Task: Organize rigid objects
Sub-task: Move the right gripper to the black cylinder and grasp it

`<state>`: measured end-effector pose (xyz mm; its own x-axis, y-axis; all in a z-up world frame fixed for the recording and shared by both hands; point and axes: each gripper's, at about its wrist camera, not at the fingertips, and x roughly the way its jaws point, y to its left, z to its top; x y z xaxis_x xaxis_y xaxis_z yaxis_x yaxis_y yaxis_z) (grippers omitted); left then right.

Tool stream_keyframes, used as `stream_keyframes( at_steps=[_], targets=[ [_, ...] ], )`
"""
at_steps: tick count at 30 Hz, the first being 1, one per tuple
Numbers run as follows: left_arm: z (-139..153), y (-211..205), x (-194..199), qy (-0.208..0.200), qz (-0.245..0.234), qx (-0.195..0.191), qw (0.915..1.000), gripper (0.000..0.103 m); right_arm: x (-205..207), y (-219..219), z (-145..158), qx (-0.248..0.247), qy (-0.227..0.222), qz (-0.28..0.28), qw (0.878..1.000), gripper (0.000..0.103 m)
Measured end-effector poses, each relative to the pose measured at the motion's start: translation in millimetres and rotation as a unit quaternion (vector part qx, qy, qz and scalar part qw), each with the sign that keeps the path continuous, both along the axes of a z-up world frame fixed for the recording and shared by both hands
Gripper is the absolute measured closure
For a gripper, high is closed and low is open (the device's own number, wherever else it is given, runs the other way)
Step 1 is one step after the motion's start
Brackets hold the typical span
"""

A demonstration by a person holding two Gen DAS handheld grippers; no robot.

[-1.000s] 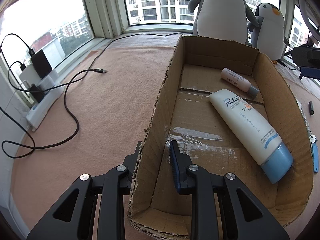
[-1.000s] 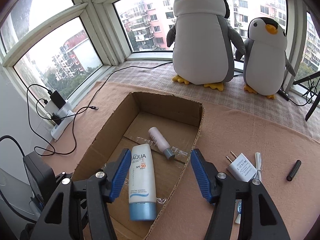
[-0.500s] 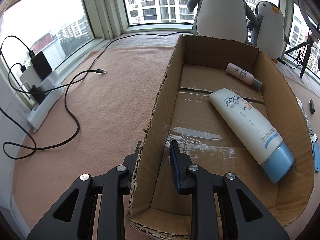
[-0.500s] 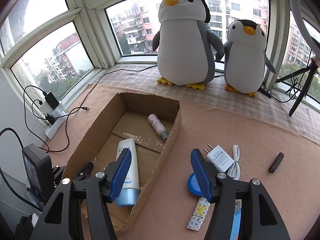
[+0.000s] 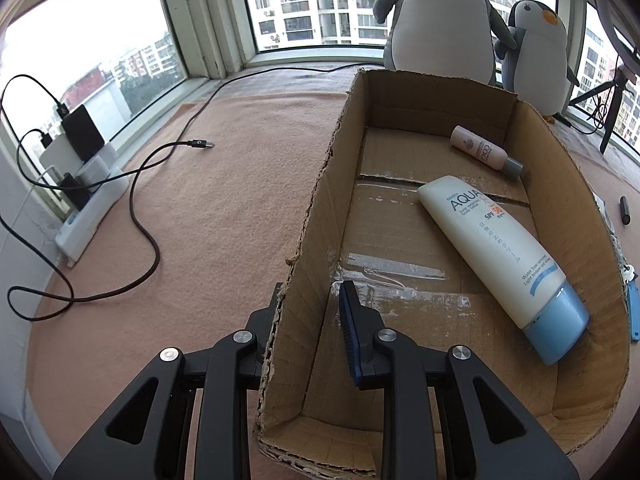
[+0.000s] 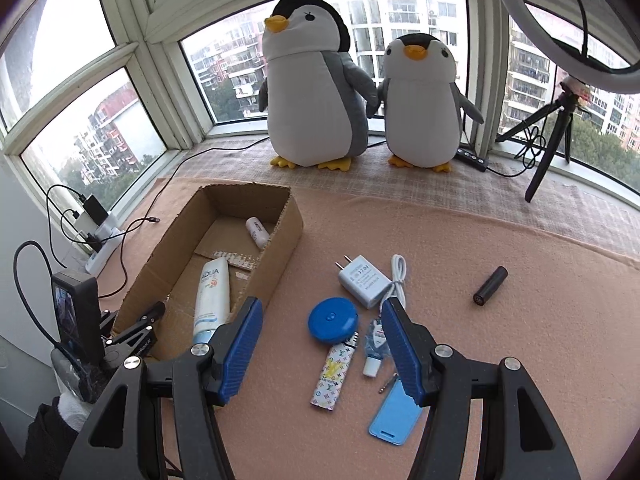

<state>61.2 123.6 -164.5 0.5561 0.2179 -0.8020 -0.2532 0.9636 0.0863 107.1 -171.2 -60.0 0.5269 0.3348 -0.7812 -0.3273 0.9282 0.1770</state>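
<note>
My left gripper [image 5: 310, 320] is shut on the near left wall of the cardboard box [image 5: 316, 216], one finger inside, one outside. The box [image 6: 288, 236] holds a white AQUA sunscreen tube [image 5: 496, 248] and a small pink bottle [image 5: 480, 152]. My right gripper [image 6: 320, 344] is open and empty, raised above loose items on the pink mat: a blue round case [image 6: 333, 318], a white charger with cable [image 6: 364, 280], a patterned stick [image 6: 334, 372], a small bottle [image 6: 376, 344], a blue flat piece [image 6: 396, 412] and a black cylinder [image 6: 490, 285].
Two plush penguins [image 6: 316, 84] stand on the window ledge behind the box. A tripod with a ring light [image 6: 556, 128] stands at the back right. A power strip with black cables [image 5: 80, 184] lies at the left edge of the mat.
My right gripper has pulled back, up and to the right, away from the box, bringing the loose items on the mat into view. The left gripper keeps its hold on the box wall.
</note>
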Motion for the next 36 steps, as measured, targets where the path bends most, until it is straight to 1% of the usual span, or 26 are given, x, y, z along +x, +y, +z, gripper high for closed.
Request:
stream_keyframes(
  at_steps=[7,13,17,23,25,27,33,36],
  targets=[
    [0,0,0,0.0,0.0,0.0,1.0,0.08,5,-52,-22,0.004,0.034,-0.052,0.998,0.045],
    [0,0,0,0.0,0.0,0.001,1.0,0.08,16,-90,-42,-0.009,0.042,-0.102,0.994,0.045],
    [0,-1,0,0.001,0.001,0.001,1.0,0.08,32,-110,-52,-0.001,0.054,-0.133,0.99,0.045],
    [-1,-1,-1,0.002,0.001,0.004,1.0,0.08,62,-122,-67,0.01,0.069,-0.168,0.983,0.046],
    [-1,0,-1,0.002,0.001,0.005,1.0,0.08,73,-123,-71,0.01,0.073,-0.176,0.982,0.047],
    [-1,-1,0,0.002,0.001,0.005,1.0,0.08,82,-121,-76,0.011,0.079,-0.18,0.98,0.052],
    [-1,1,0,0.002,0.001,0.006,1.0,0.08,112,-109,-89,-0.013,0.092,-0.196,0.976,0.063],
    [-1,0,0,0.002,0.002,0.006,1.0,0.08,124,-104,-95,-0.024,0.103,-0.2,0.974,0.066]
  ],
)
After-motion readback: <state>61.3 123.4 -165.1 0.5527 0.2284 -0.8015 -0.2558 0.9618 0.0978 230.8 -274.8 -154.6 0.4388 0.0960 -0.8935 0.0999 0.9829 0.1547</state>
